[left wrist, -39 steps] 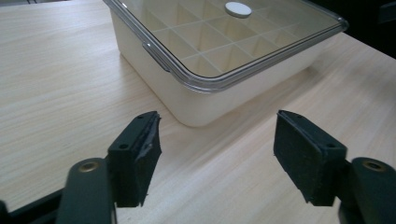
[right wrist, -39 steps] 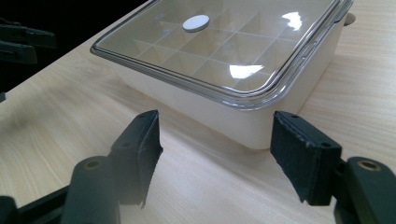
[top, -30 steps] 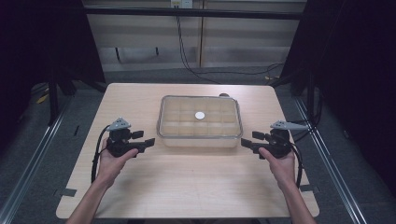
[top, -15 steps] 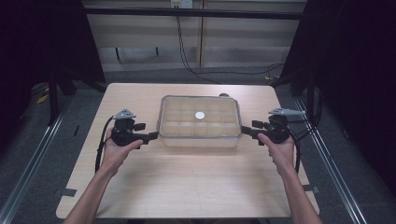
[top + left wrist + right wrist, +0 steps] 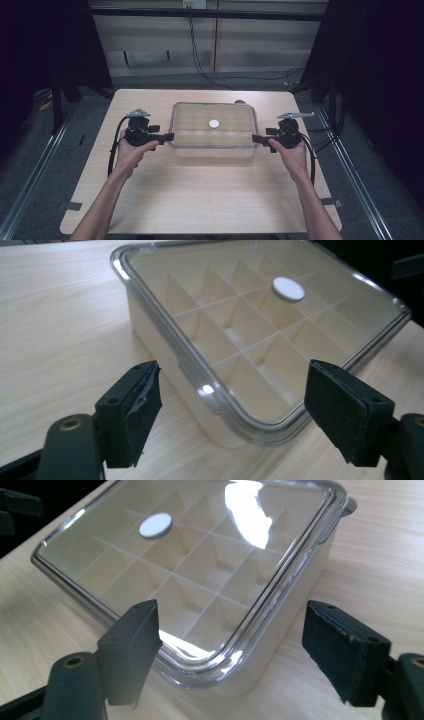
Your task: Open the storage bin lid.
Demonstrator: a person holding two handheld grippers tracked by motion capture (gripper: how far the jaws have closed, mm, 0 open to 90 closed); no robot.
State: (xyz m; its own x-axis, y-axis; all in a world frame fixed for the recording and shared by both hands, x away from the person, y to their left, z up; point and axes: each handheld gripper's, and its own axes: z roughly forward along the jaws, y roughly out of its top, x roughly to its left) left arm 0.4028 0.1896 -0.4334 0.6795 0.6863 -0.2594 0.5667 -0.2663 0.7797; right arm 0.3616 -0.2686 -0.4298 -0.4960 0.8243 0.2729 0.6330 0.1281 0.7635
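The table (image 5: 200,200) is a pale wood-grain top, bare except for one item. Around it the room is dark: grey floor, metal rails at 3 and 9 o'clock, a light panelled wall with hanging cables at 12 o'clock.

The compartment box (image 5: 214,129) sits slightly toward 12 o'clock of the table's centre. It is a cream tray divided into a grid of cells, which look empty (as far as the clear top allows a check). The transparent lid (image 5: 260,315) is seated flat on the rim, with a white round knob (image 5: 214,123) at its centre.

The left gripper (image 5: 162,136) is at the box's 9 o'clock end. In the left gripper view its jaws stand wide apart, straddling the near corner, gripping nothing. The pads (image 5: 137,410) do not touch the lid edge.

The right gripper (image 5: 260,138) is at the box's 3 o'clock end. In the right gripper view its jaws are likewise spread wide around a corner, with nothing held.

Progress, as a judgement: the approach appears complete, with both tools aligned at opposite ends. Closing on the lid edge or box ends is not yet done, and the lid is on. The likely remaining work is the grasp and then a level two-handed lift
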